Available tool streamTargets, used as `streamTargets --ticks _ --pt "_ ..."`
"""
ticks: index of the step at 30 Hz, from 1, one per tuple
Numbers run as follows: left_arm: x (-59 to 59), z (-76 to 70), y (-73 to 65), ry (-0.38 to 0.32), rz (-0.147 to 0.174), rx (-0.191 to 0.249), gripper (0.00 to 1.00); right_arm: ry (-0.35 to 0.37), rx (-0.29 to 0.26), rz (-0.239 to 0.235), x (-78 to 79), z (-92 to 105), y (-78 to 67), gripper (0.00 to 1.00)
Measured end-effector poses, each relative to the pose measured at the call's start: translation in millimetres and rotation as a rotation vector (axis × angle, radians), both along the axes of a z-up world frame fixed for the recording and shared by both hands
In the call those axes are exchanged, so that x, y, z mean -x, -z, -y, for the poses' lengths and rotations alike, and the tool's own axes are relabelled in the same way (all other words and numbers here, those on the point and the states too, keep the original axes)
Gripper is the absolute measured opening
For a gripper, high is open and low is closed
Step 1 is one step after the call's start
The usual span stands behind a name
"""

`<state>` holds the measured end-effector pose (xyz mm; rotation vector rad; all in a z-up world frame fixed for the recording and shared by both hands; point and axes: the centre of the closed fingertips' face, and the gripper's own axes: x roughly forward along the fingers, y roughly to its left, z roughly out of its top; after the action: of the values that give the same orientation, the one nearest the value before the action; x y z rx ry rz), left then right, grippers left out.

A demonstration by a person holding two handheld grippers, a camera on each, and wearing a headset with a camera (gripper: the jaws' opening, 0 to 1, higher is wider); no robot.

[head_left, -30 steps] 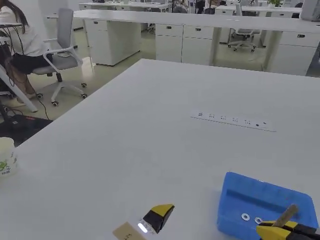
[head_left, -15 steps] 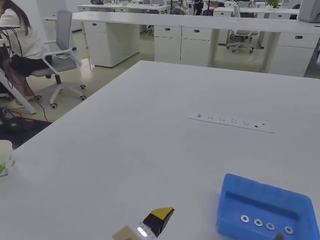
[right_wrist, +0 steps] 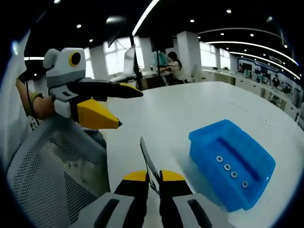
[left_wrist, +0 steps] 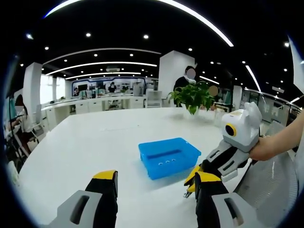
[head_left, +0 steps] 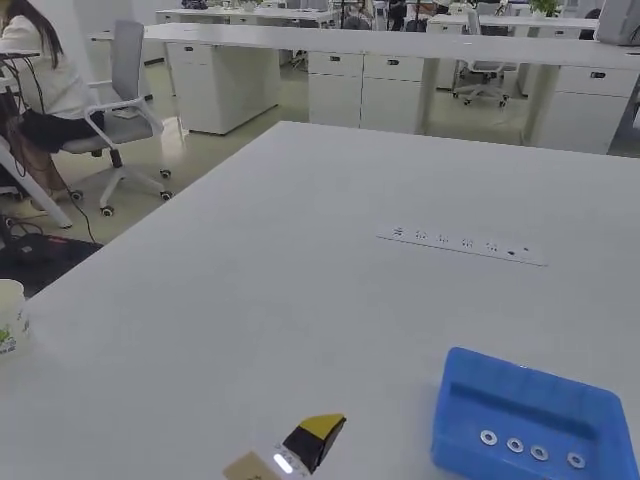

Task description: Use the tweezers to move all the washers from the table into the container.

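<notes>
Four small metal ring washers (head_left: 515, 445) are lying inside the rectangular blue plastic container (head_left: 530, 393) at five o'clock; your right gripper (right_wrist: 154, 176) is pinching slim steel tweezers (right_wrist: 148, 159), your left gripper (left_wrist: 156, 176) is gaping wide, empty.

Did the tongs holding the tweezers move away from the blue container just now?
Yes. The right tongs backed off the blue container toward the person, tweezers still pinched.

Left gripper (left_wrist: 156, 176) and right gripper (right_wrist: 153, 176) are grey, yellow-tipped
</notes>
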<state>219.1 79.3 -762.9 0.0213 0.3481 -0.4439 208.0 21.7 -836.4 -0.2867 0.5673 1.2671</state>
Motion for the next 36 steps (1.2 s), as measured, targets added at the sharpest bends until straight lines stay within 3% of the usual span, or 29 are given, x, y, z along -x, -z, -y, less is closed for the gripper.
streamTargets --ticks 2,6,16,21,27,36 --pt "0.0 0.0 -0.2 0.000 0.001 -0.001 0.65 0.040 -0.006 -0.026 -4.2 2.5 -0.3 0.04" --pt "0.0 -0.3 -0.7 -0.002 0.004 -0.002 0.65 0.034 0.012 -0.007 -6.7 4.0 0.3 0.03" --pt "0.5 -1.4 -0.8 -0.006 0.006 -0.002 0.65 0.100 -0.016 -0.064 -12.4 2.8 -2.3 0.03" --pt "1.0 -1.5 -1.1 -0.006 0.008 -0.002 0.65 0.145 -0.098 -0.093 -23.1 2.2 -23.7 0.03" --pt "0.5 -1.3 -1.7 -0.007 0.011 0.000 0.65 0.179 -0.165 -0.071 -51.4 3.5 -51.2 0.03" --pt "0.6 -0.2 -2.0 -0.002 0.012 0.002 0.64 0.220 -0.228 -0.081 -83.1 -1.5 -67.7 0.03"
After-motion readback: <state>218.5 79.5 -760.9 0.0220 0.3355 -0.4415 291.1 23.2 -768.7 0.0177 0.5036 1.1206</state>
